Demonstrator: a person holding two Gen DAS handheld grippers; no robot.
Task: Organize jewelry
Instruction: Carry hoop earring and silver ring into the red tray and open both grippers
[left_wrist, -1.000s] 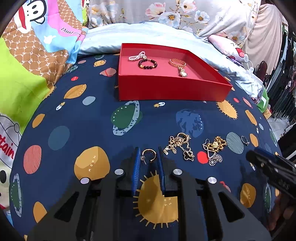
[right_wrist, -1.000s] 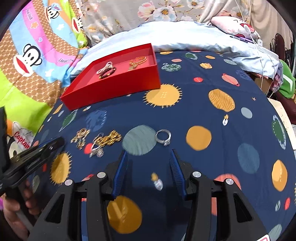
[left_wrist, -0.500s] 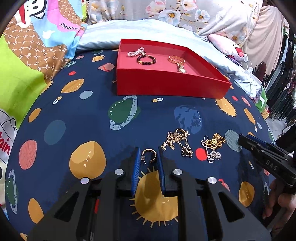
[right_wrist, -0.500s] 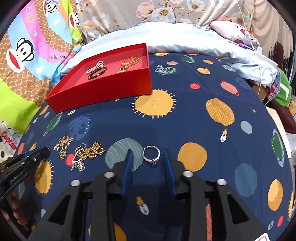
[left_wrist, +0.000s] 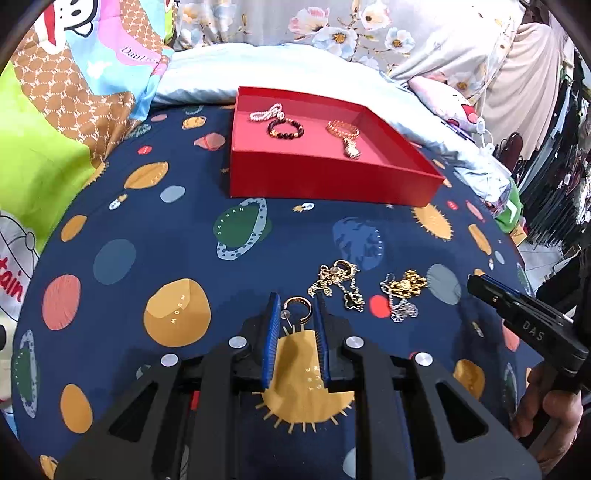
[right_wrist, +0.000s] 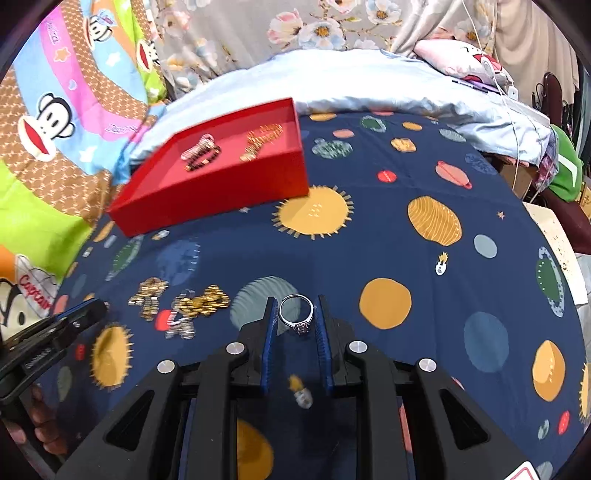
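The left hand-held gripper (left_wrist: 296, 314) has its blue pads drawn in on a gold hoop earring (left_wrist: 298, 308), which sits right at the fingertips with its open side turned toward the camera and its post slanting down to the left; the pads appear to touch the hoop on both sides, so I read it as pinched. The right hand-held gripper (right_wrist: 295, 314) is closing on a silver ring (right_wrist: 297, 318); the ring lies between the pads, standing on edge with its stone setting at the bottom, and the pads look to be at its rim on either side, though whether they press yet is hard to tell.

Beyond the fingertips, on the planet-print bedspread (left_wrist: 155, 236), two tangles remain: a gold chain cluster (left_wrist: 334, 282) just right of the left hand-held gripper, and a gold and silver cluster (left_wrist: 402, 293) further right, nearer the right one.

The red tray (left_wrist: 325, 184) lies straight ahead of the left hand-held gripper, well apart, its long side facing it; from the right wrist view it lies ahead and to the left (right_wrist: 207, 195). It already holds a pearl bracelet (left_wrist: 266, 111), a dark bead bracelet (left_wrist: 285, 129) and a rose-gold bracelet (left_wrist: 343, 129). The left hand has the shorter, straighter path to the tray.
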